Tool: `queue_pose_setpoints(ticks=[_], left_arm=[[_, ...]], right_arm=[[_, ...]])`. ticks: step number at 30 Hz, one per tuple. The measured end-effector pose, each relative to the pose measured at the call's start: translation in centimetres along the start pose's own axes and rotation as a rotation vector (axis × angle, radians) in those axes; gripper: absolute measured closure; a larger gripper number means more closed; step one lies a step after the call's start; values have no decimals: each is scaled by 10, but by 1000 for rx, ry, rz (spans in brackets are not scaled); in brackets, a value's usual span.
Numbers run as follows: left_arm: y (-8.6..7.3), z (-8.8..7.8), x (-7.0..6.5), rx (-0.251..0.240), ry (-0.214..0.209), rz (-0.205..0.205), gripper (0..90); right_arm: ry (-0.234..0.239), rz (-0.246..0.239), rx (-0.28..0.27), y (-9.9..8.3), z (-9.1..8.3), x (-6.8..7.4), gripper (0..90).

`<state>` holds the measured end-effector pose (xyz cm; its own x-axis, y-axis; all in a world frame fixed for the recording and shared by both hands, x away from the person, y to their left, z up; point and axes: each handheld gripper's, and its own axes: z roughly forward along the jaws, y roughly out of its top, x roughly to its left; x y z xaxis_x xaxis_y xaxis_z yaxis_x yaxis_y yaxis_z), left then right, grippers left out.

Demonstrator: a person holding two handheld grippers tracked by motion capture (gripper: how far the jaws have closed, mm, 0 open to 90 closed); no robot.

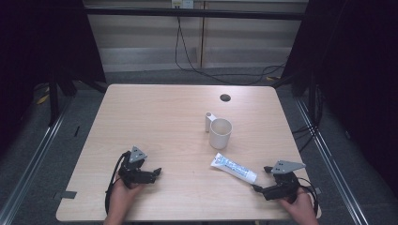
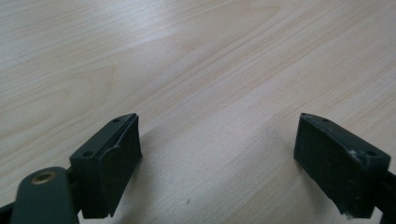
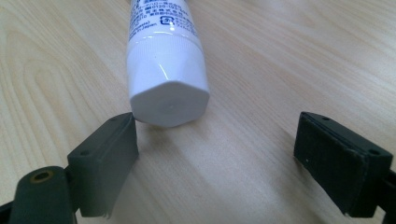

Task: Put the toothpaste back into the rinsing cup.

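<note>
Right gripper (image 3: 215,140): nearest the camera in its own view, jaws spread wide with nothing clamped; the tube's cap end lies just ahead of them, close to the left-hand jaw and, as far as I can tell, not quite touching it.
Tube (image 1: 233,167): white toothpaste tube with blue print, lying flat on the table (image 1: 155,112), just in front of the cup and slanting toward the right gripper (image 1: 257,188) (cap end nearest that gripper).
Cap (image 3: 169,100): white, faceted, facing straight down the right gripper's line of sight.
Step in hand: I judge this to be the approach for picking up the tube by its cap end; no grip has been made.
Next move: probably a short push forward so the cap sits between both pads, shifted a little so it is centred, and only then a squeeze (the cap is off to one side now).
Cup (image 1: 220,133): white, upright, empty as far as the high view shows, the landmark in mid-table.
Small white item (image 1: 210,121): just behind the cup, touching or nearly so; too small to name.
Left gripper (image 1: 158,171): well to the left of the cup and nearer the person, jaws apart over bare wood (image 2: 219,74), holding nothing.
</note>
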<state>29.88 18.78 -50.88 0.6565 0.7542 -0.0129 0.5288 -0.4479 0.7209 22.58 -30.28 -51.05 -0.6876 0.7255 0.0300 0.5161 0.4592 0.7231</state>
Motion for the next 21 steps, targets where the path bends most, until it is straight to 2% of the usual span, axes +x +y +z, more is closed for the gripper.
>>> queue_pose_setpoints(ticks=[9,12,14,15,16,21], left_arm=[[0,0,0,0,1,0,146],[0,0,0,0,1,0,146],[0,0,0,0,1,0,146],[0,0,0,0,1,0,146],[0,0,0,0,1,0,146],[0,0,0,0,1,0,146]], right_arm=[[-18,21,14,2,1,2,133],[-19,42,79,11,1,3,152],[12,46,102,17,1,3,201],[12,46,102,17,1,3,201],[4,39,150,25,1,4,185],[23,23,176,40,1,6,207]])
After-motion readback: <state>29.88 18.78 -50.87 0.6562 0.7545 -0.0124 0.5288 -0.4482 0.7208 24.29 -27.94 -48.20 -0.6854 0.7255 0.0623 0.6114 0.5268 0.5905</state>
